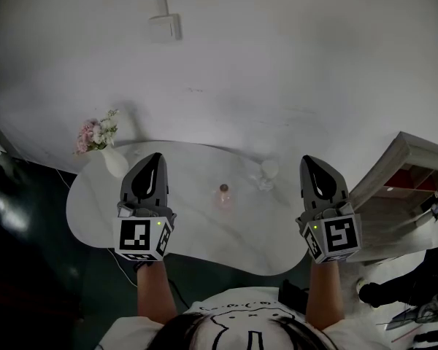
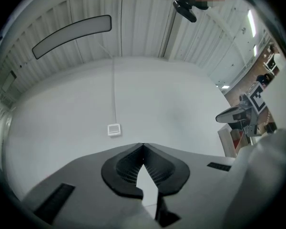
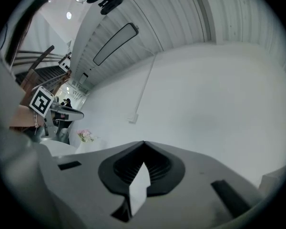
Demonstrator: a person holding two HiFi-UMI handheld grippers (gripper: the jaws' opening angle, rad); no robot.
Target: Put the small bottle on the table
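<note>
We hold the left gripper [image 1: 155, 159] and right gripper [image 1: 312, 162] with jaws together and empty, and the bottle [image 1: 224, 195] stands on the table [image 1: 197, 233] between them, so the task looks done.

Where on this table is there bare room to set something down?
Bare: the white table's front, between the small pink bottle and the near edge; also between that bottle and the white vase of pink flowers. Crowded: back right, by the small pale object.
</note>
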